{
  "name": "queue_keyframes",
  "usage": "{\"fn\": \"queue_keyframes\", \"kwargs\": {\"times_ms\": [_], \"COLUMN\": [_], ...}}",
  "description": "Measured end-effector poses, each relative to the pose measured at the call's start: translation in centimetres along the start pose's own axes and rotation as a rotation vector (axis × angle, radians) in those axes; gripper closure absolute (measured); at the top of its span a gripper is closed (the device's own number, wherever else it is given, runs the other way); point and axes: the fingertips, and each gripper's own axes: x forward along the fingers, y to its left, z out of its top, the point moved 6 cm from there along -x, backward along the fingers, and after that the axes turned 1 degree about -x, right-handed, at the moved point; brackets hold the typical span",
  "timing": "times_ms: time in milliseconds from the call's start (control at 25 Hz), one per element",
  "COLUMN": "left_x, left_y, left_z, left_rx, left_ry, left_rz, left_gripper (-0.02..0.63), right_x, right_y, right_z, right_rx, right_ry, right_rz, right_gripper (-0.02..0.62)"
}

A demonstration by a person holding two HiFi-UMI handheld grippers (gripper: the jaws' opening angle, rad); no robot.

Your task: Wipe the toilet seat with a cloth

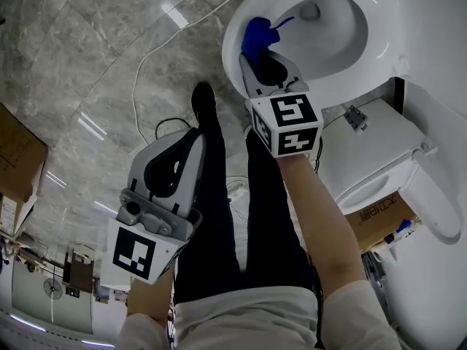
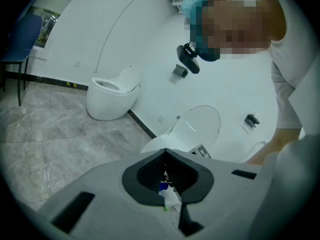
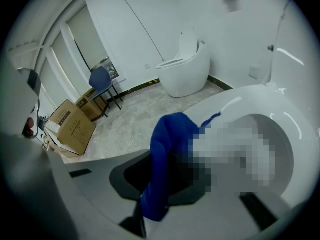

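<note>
The right claw [image 1: 261,55] is clamped shut on the blue cloth [image 1: 255,36]. Its 2 jaws pinch a fold, and the rest of the cloth bunches out past the tips. In the head view the cloth sits at 12 o'clock from the claw, pressed on the toilet seat [image 1: 232,46] at the 9 o'clock edge of the bowl. The right gripper view shows the same fold [image 3: 167,154] draped over the near rim [image 3: 295,129].

The left claw [image 1: 186,143] hangs at 7 o'clock from the right one, well apart from the toilet. Its jaws are drawn together on nothing [image 2: 166,176].

The likely risk is that only 1 fold is gripped. Dragging it hard along the curved rim could pull the cloth free, or let the loose tail drop into the bowl at 3 o'clock. Pressing at too steep an angle could also scrape the hard jaw tips on the seat.
</note>
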Motion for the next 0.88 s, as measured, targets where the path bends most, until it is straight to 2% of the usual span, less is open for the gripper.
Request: {"fn": "queue_keyframes", "kwargs": {"times_ms": [480,880], "left_x": [0.4,0.9], "left_y": [-0.3,-0.6], "left_z": [0.2,-0.2], "left_rx": [0.010,0.007], "left_ry": [0.003,0.008], "left_rz": [0.002,-0.003], "left_gripper": [0.601,0.601], "right_x": [0.8,1.5], "right_y": [-1.2,-3.5], "right_z": [2.0,4.2], "right_rx": [-0.065,-0.027], "right_ry": [-0.004,-0.028], "right_rz": [0.004,0.004], "right_gripper": [0.541,0.541]}}
